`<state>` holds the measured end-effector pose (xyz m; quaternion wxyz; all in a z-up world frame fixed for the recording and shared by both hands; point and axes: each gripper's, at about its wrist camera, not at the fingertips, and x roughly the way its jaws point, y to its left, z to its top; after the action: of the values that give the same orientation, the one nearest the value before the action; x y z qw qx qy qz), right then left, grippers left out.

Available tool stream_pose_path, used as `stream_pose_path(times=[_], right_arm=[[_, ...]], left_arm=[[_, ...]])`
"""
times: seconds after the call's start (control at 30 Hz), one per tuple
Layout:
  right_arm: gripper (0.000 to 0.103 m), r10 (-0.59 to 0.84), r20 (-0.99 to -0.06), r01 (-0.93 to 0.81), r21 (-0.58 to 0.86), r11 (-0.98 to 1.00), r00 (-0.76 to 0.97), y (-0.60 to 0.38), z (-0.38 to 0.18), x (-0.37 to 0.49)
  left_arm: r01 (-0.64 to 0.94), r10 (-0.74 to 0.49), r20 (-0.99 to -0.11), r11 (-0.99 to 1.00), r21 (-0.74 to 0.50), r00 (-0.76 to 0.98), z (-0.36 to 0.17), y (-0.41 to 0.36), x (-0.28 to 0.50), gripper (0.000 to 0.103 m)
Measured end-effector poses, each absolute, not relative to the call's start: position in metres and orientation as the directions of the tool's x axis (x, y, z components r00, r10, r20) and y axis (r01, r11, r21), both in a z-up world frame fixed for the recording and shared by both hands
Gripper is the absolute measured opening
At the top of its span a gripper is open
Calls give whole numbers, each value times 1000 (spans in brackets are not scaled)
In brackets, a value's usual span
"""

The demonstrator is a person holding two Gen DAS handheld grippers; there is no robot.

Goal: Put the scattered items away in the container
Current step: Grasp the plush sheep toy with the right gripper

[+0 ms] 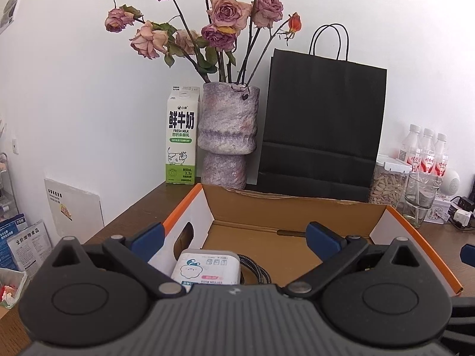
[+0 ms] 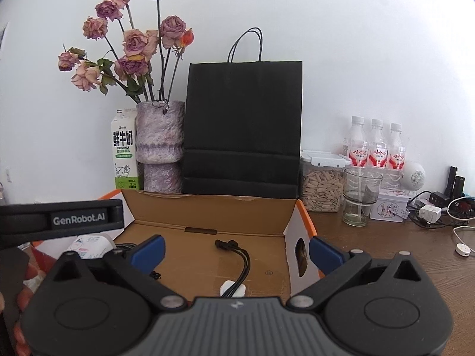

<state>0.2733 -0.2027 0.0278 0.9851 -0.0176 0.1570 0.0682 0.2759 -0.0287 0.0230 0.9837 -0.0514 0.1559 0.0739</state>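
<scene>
An open cardboard box with orange-edged white sides stands on the brown table; it also shows in the right wrist view. Inside lie a white pack of cotton buds, a braided cable and a black multi-head cable with a white plug. My left gripper is open and empty above the box's near end. My right gripper is open and empty above the box. The left gripper's body shows at the left of the right wrist view.
Behind the box stand a milk carton, a vase of dried roses and a black paper bag. To the right are a seed jar, a glass, three bottles, a tin, chargers and cables.
</scene>
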Motion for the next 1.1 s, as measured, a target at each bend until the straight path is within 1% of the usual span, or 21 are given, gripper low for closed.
stream_pose_path(times=[0.17,0.3,0.4,0.5,0.63,0.77,0.9,1.0,1.07,1.1], right_arm=[[103,141,-290,-161,-49,986,947,-201,31,250],[103,142,-269,-165,-66,984,953,-205,31,223],[103,125,-246,-151,-91,984,961,-208,25,198],[103,116,-233,-148,-122,981,966,-209,18,173],[103,137,-245,-174,-136,975,960,-212,12,142],[103,167,-289,-208,-119,971,943,-216,9,118],[103,206,-356,-248,-78,966,912,-218,6,106],[103,232,-409,-269,-34,963,883,-214,5,112],[103,260,-453,-289,6,957,853,-208,4,120],[101,278,-477,-302,29,953,834,-205,4,125]], left_arm=[[-145,114,-275,985,-95,955,23,-22,236,103],[-136,105,-285,987,-91,953,12,-14,205,103],[-147,121,-286,987,-71,951,4,-8,187,103],[-167,143,-264,983,-71,954,5,-1,169,103],[-189,165,-262,980,-66,951,2,8,147,103],[-201,173,-302,977,-64,937,-4,20,128,103],[-211,171,-358,975,-74,918,-7,35,116,103],[-231,187,-393,971,-68,900,-9,42,112,103],[-239,194,-402,969,-63,895,-9,46,108,103],[-241,197,-405,969,-61,893,-9,48,106,103]])
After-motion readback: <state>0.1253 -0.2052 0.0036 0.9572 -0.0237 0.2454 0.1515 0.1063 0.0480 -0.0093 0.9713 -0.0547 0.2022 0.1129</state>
